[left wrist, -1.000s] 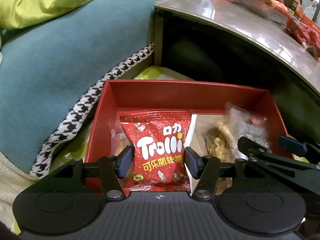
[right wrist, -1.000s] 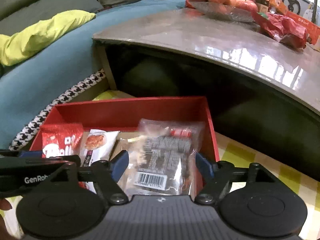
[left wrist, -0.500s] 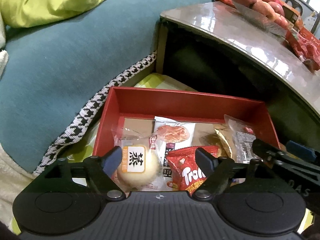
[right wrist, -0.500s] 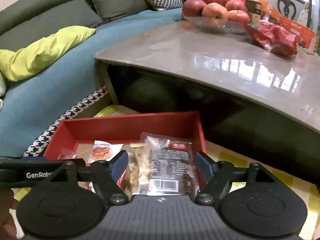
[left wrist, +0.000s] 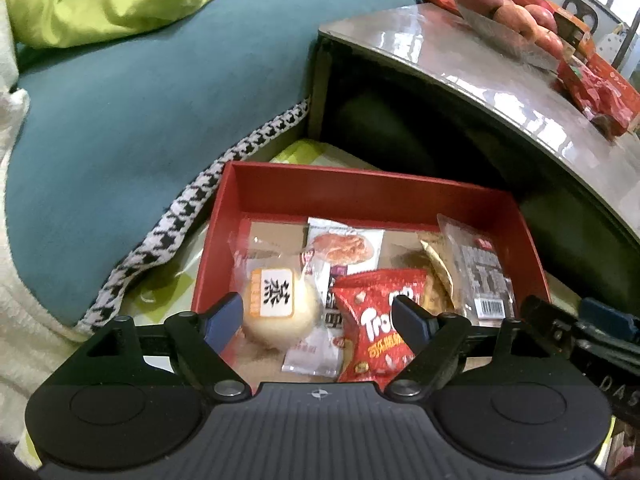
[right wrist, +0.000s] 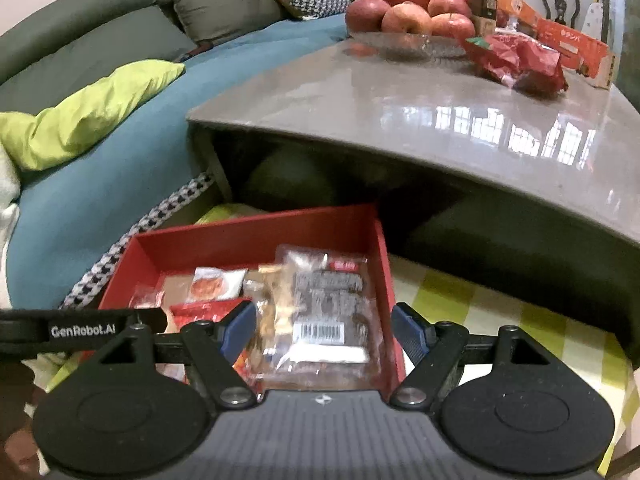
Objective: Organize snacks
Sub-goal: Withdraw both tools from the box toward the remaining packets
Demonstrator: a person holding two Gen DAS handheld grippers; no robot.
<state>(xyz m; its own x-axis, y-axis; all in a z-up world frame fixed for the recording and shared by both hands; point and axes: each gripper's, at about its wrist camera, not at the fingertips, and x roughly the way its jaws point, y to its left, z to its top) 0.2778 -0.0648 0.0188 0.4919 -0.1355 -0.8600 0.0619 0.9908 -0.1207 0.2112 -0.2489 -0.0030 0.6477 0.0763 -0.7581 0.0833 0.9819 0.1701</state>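
Nearest, the left tongs (left wrist: pixel 318 320) and right tongs (right wrist: pixel 324 330) both hang spread apart, gripping nothing, over the near edge of a red box (left wrist: pixel 360 192) on the floor. Inside lie a wrapped bun (left wrist: pixel 280 308) at left, a red Trolli gummy packet (left wrist: pixel 380 316) in the middle and a clear barcoded snack bag (right wrist: pixel 328 312) at right. Beyond, a glossy bench (right wrist: pixel 400 100) carries a bowl of apples (right wrist: pixel 408 20).
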